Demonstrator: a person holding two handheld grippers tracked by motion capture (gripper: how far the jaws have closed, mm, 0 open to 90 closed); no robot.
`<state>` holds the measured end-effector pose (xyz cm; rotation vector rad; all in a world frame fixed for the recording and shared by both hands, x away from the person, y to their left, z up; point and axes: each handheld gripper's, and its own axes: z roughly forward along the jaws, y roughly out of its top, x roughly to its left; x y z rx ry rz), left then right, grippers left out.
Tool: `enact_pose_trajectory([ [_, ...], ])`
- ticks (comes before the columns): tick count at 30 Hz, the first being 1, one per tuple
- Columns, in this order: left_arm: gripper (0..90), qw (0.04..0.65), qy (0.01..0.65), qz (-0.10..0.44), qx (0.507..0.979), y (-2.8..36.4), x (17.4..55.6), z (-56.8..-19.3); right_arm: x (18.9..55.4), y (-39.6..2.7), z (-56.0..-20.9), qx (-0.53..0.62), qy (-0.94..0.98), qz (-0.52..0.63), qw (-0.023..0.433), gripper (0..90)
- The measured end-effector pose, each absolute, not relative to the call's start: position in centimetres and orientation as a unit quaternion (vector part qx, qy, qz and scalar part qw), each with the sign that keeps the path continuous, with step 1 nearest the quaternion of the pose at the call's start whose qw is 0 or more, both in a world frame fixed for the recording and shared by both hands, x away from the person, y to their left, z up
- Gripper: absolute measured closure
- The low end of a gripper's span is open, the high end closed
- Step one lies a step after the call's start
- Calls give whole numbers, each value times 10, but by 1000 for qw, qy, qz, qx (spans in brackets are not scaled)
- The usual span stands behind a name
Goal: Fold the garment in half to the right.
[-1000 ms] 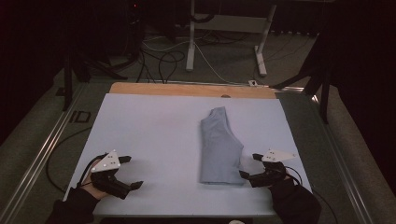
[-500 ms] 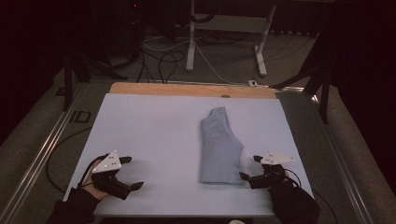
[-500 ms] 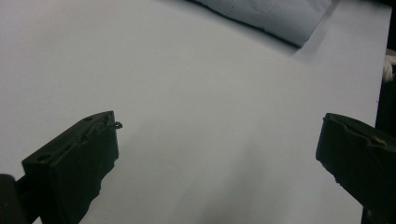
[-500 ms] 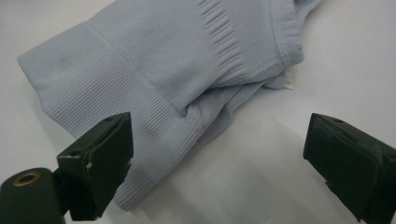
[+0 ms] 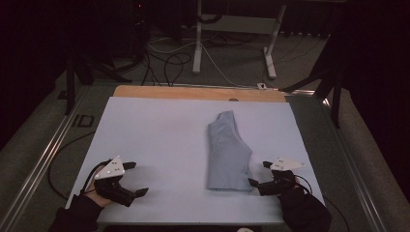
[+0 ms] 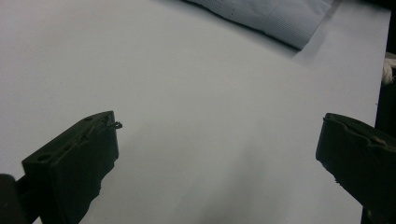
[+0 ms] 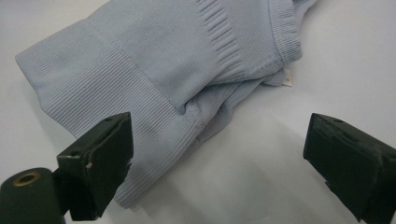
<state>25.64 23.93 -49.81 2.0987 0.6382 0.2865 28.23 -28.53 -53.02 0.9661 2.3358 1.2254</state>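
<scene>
Folded pale-blue garment lies on the bench, right of centre. Right claw, jaws apart, sits at the garment's near right corner; left claw, jaws also apart, rests well left of the garment. Best approach: slide low under the ribbed hem, pinching every layer together.

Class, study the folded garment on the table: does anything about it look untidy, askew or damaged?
Slightly untidy. In the right gripper view the light blue ribbed garment has a bunched, puckered fold near its middle, and a small label sticks out at its edge. No tear or stain is visible. The right gripper sits open beside it.
</scene>
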Motion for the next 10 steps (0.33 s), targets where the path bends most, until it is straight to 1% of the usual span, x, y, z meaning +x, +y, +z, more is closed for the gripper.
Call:
enact_pose_trajectory([
  [10,2,448,258,117,848,239,256,-498,281,-287,-529,343,817,432,166,87],
])
